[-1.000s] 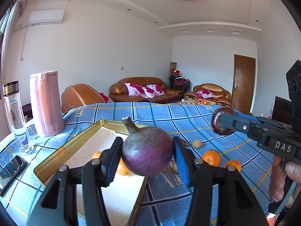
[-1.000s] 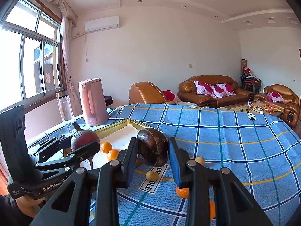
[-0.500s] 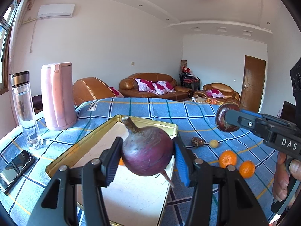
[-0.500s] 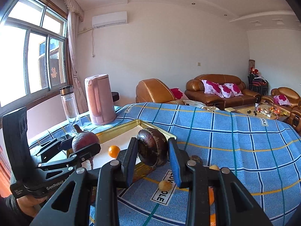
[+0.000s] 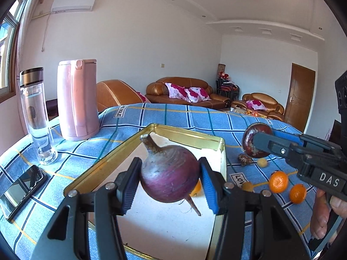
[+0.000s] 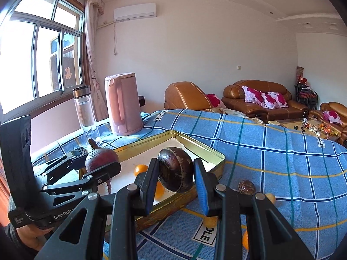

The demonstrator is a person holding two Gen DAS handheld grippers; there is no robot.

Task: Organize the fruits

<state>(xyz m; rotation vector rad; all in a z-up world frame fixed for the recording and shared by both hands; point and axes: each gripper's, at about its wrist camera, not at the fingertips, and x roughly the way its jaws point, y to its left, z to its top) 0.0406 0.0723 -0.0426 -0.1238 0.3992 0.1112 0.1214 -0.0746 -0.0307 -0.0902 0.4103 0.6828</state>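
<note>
My left gripper (image 5: 170, 178) is shut on a purple beet (image 5: 169, 173) with a stem and a root tail, held above the gold tray (image 5: 190, 135). My right gripper (image 6: 175, 178) is shut on a dark brown round fruit (image 6: 175, 174), held over the tray's (image 6: 195, 146) right edge. The right gripper (image 5: 260, 146) and its fruit (image 5: 248, 143) also show in the left wrist view, the left gripper (image 6: 102, 165) and beet (image 6: 100, 158) in the right wrist view. Oranges lie in the tray (image 6: 139, 169) and on the cloth (image 5: 278, 181).
A pink kettle (image 5: 76, 99), a glass bottle (image 5: 36, 114) and a phone (image 5: 21, 189) stand left of the tray on the blue checked cloth. A small brown fruit (image 6: 246, 187) and small yellow fruits (image 5: 262, 162) lie right of the tray.
Both grippers have moved left over the table with their fruits still held. The beet now hangs over the tray's middle, and the brown fruit has come over the tray's right edge.
</note>
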